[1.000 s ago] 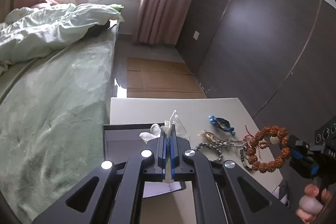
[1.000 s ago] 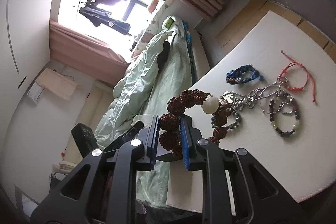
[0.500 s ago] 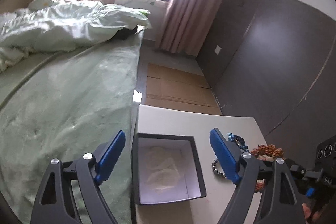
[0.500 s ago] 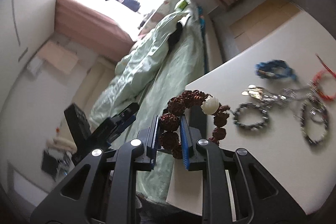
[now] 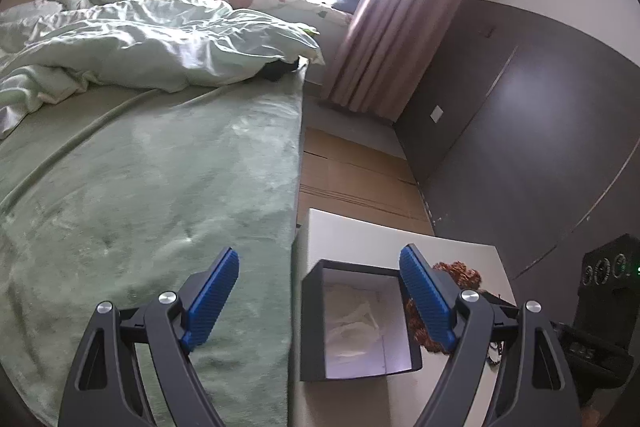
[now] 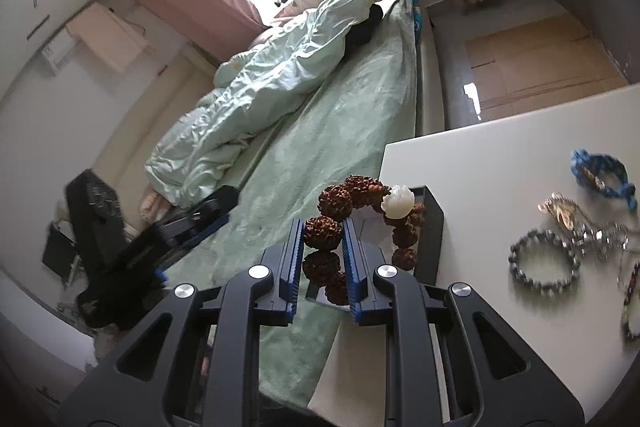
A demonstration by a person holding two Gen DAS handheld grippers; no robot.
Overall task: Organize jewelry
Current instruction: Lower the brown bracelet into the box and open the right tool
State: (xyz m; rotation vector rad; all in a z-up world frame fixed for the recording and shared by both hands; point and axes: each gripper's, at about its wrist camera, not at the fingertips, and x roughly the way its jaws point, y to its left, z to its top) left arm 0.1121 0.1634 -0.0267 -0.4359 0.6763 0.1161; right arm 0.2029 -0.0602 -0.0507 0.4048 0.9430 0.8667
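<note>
A black box [image 5: 310, 307] with a white lining and crumpled clear wrapping inside stands at the table's corner beside the bed. My left gripper [image 5: 319, 253] is open and empty, one finger over the bed and the other over the box's right rim. My right gripper [image 6: 323, 227] is shut on a bracelet of large brown beads [image 6: 334, 197] with one white bead [image 6: 396, 201]. The bracelet hangs over the box [image 6: 434, 227]. In the left wrist view the brown beads [image 5: 460, 273] show partly behind my right-hand finger.
On the white table [image 6: 500, 155] lie a blue bracelet [image 6: 604, 175], a silver pendant chain [image 6: 568, 211] and a grey bead bracelet [image 6: 544, 263]. A green bed [image 5: 160, 187] runs along the table's left side. A dark wardrobe wall [image 5: 540, 147] stands on the right.
My left gripper opened, dropping the clear wrapping into the box, then drew away to the left. My right gripper carried the brown bracelet from the other jewelry to the box.
</note>
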